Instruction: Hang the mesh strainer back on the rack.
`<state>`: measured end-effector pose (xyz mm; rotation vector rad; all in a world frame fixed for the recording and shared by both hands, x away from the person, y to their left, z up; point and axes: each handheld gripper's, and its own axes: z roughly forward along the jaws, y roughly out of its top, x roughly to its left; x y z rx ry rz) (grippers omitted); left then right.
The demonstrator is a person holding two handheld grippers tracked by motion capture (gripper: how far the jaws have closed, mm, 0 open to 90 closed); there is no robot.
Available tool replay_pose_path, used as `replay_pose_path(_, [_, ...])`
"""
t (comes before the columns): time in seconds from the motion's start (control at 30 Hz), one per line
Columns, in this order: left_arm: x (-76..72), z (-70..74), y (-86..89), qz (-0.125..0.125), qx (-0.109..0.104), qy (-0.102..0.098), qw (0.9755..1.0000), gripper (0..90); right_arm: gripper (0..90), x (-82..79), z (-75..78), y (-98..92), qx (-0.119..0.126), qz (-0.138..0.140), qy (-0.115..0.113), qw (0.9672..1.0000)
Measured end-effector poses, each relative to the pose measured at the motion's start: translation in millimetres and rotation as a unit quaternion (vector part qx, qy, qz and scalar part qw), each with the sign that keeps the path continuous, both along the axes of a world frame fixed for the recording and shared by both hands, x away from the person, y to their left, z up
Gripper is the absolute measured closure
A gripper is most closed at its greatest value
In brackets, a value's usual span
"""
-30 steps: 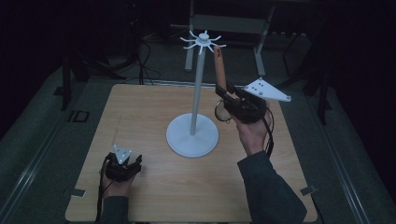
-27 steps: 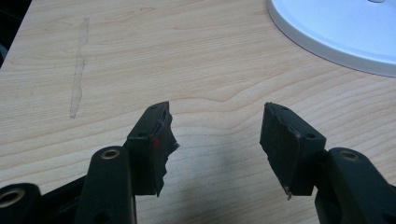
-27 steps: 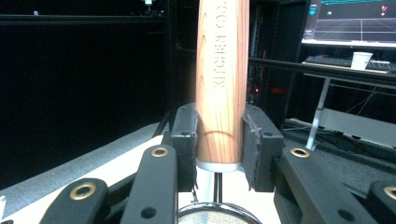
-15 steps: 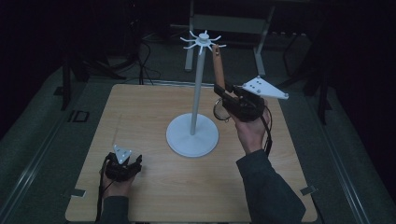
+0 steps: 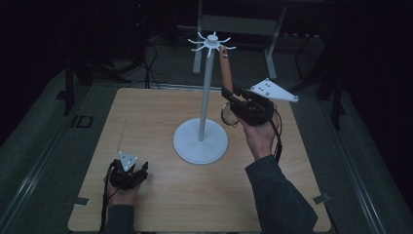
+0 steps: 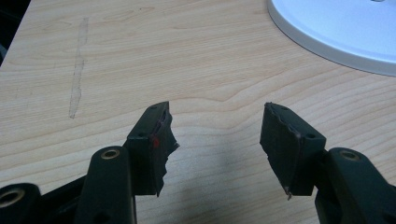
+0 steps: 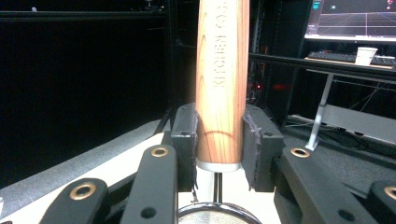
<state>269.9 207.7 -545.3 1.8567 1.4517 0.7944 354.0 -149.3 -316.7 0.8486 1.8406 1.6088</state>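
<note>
high view: right hand-held gripper (image 5: 232, 101) raised beside the white stand (image 5: 204, 97), clamped on a wooden-handled strainer (image 5: 224, 68) whose handle top reaches the stand's hooks. left hand-held gripper (image 5: 127, 171) rests low on the table (image 5: 146, 122).
left gripper view: jaws spread wide with bare table between them, stand base ahead to the right.
right gripper view: jaws clenched on the handle's lower end, mesh bowl just below them.

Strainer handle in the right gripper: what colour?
Light orange-brown wood grain with engraved lettering on the handle; clearest in the right gripper view.
</note>
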Motion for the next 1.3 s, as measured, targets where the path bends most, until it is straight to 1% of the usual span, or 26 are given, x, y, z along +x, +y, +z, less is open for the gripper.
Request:
replay_pose_path(0.3, [0.0, 0.2, 0.6, 0.001, -0.001, -0.001, 1.0, 43.6, 68.9, 2.9, -2.6, 3.0, -0.001, 0.001, 0.007, 1.0])
replay_pose_path(0.63, [-0.1, 0.4, 0.7, 0.0, -0.001, 0.0, 1.0, 43.5, 68.9, 3.1, -6.1, 3.1, 0.001, 0.001, 0.009, 1.0])
replay_pose_path(0.8, [-0.1, 0.4, 0.6, 0.0, -0.001, 0.0, 1.0, 43.5, 68.7, 3.9, -9.5, 3.0, -0.003, -0.001, 0.012, 0.9999])
replay_pose_path(1.07, [0.0, 0.4, 0.7, 0.0, -0.002, 0.0, 1.0, 43.4, 68.4, 4.2, -10.3, 3.4, -0.002, 0.0, 0.012, 0.9999])
replay_pose_path(1.27, [0.0, 0.5, 0.7, 0.0, -0.002, 0.0, 1.0, 43.4, 67.3, 4.2, -10.5, 3.7, -0.002, 0.001, 0.012, 0.9999])
replay_pose_path(1.3, [0.0, 0.5, 0.7, 0.0, -0.002, -0.001, 1.0, 43.4, 65.8, 4.1, -10.5, 3.5, 0.0, -0.001, 0.013, 0.9999])
